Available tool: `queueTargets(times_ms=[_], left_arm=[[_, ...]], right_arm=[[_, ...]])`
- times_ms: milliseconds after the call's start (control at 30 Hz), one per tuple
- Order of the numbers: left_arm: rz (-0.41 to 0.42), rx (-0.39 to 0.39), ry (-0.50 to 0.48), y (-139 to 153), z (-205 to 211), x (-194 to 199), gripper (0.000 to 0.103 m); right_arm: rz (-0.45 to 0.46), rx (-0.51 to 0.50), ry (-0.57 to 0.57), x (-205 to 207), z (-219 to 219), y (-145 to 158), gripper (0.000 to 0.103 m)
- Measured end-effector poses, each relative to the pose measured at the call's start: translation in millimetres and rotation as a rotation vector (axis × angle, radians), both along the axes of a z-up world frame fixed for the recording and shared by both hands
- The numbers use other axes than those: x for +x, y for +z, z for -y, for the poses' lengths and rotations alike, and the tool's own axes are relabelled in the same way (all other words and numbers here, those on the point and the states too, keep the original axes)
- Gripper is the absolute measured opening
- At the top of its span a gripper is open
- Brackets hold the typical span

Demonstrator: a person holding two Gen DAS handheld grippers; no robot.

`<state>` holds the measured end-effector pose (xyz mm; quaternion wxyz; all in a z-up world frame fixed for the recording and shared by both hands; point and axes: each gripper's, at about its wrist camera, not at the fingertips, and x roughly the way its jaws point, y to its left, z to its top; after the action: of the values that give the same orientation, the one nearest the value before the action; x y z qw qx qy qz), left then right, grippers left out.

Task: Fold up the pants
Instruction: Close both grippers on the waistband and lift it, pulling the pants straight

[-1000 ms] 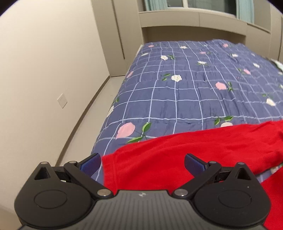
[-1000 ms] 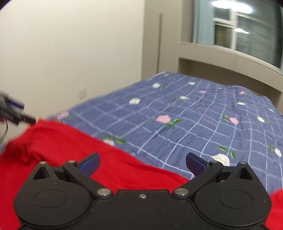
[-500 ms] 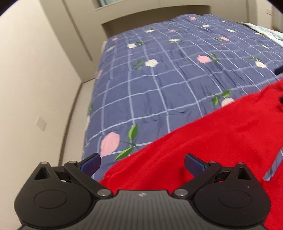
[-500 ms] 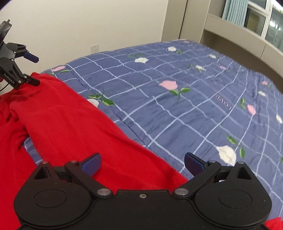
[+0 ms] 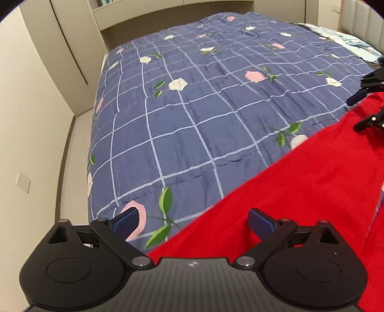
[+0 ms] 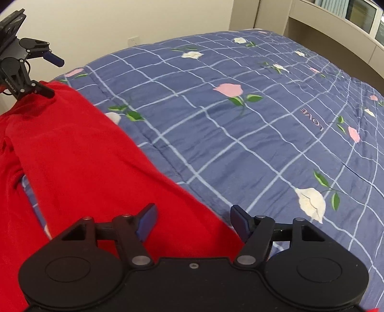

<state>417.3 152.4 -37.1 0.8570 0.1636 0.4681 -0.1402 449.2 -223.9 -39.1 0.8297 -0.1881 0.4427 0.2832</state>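
Note:
Red pants (image 5: 300, 192) lie along the near edge of the bed, one long red band in the right wrist view (image 6: 79, 163). My left gripper (image 5: 193, 222) is open, low over the pants' edge, one finger over the quilt and one over red cloth. My right gripper (image 6: 194, 219) is open but narrower, its fingers straddling the pants' far edge. Each gripper shows in the other's view, the right one at the far right (image 5: 369, 105) and the left one at the upper left (image 6: 28, 69), at the pants' end.
The bed has a blue checked quilt with flowers (image 5: 204, 108). A cream wall with a socket (image 5: 22, 182) and a strip of floor lie left of the bed. Cupboards (image 5: 72, 48) and a shelf stand at the head end. A window (image 6: 360, 14) is at the far right.
Both grippers have tilted down and moved closer to the bed. The right gripper's fingers have closed partway. The pants lie much as before.

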Motion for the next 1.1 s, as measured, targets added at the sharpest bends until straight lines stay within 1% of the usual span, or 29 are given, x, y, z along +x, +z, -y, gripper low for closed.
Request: queueTargets(times_ms=[100,167,200,233,267,333,367,400,433,467,500,533,633,767,833,900,967,1033,1100], left_arm=[[-0.049,-0.032,0.0,-4.4,-1.0,9.4,0.085],[-0.078,-0.052,-0.014,-7.5,-0.4,12.6,0.073],[-0.093,-0.061,-0.022,-8.7,0.5,13.3,0.069],[-0.105,-0.066,-0.033,-10.0,2.3,13.7,0.058],[-0.121,-0.076,-0.048,-11.1,4.1,13.5,0.045],[-0.136,-0.083,-0.057,-12.2,7.5,12.0,0.034],[-0.135,-0.071,-0.052,-12.0,10.5,11.2,0.026],[-0.133,-0.062,-0.047,-11.2,12.4,10.6,0.022],[-0.13,-0.054,-0.039,-9.9,13.9,9.9,0.014],[-0.124,-0.049,-0.029,-8.1,15.0,8.7,0.008],[-0.116,-0.047,-0.023,-5.5,15.6,6.9,0.007],[-0.101,-0.047,-0.022,-1.8,16.5,4.1,0.005],[-0.036,-0.033,-0.023,15.2,18.7,-5.8,0.004],[0.058,-0.035,0.059,43.0,6.6,-7.5,0.004],[0.099,-0.032,0.106,52.6,-1.7,-4.5,0.004],[0.132,-0.01,0.143,56.7,-8.2,-1.7,0.004],[0.125,0.005,0.186,52.4,-12.0,4.3,0.004],[0.113,0.007,0.217,46.0,-13.9,7.1,0.004],[0.118,-0.01,0.229,43.6,-16.5,4.3,0.004]], right_arm=[[-0.01,-0.007,-0.012,5.5,2.8,-0.9,0.069],[-0.026,0.001,-0.018,8.7,4.5,-2.7,0.069],[-0.035,0.006,-0.021,10.1,4.9,-3.8,0.068],[-0.043,0.014,-0.024,11.2,4.8,-4.9,0.064],[-0.049,0.022,-0.025,11.7,4.3,-5.6,0.06],[-0.069,0.053,-0.019,12.4,2.9,-5.7,0.041],[-0.071,0.059,-0.014,11.8,0.8,-5.1,0.036],[-0.069,0.059,-0.004,10.8,-1.7,-4.3,0.025],[-0.062,0.051,0.014,8.9,-4.8,-3.0,0.014],[-0.054,0.039,0.024,7.5,-7.6,-2.0,0.009],[-0.048,0.024,0.031,6.6,-10.5,-0.5,0.004],[-0.041,0.008,0.035,5.9,-13.1,1.3,0.002],[0.012,-0.029,0.04,3.3,-19.8,10.6,0.001],[0.149,-0.044,0.009,8.4,-31.9,39.6,0.001],[0.229,-0.05,-0.006,14.0,-42.9,53.5,0.001],[0.305,-0.066,0.003,18.8,-55.5,62.1,0.001],[0.363,-0.093,0.014,23.1,-70.6,63.9,0.001],[0.373,-0.131,0.021,26.8,-83.2,58.2,0.001],[0.373,-0.158,0.029,26.8,-91.3,52.1,0.001]])
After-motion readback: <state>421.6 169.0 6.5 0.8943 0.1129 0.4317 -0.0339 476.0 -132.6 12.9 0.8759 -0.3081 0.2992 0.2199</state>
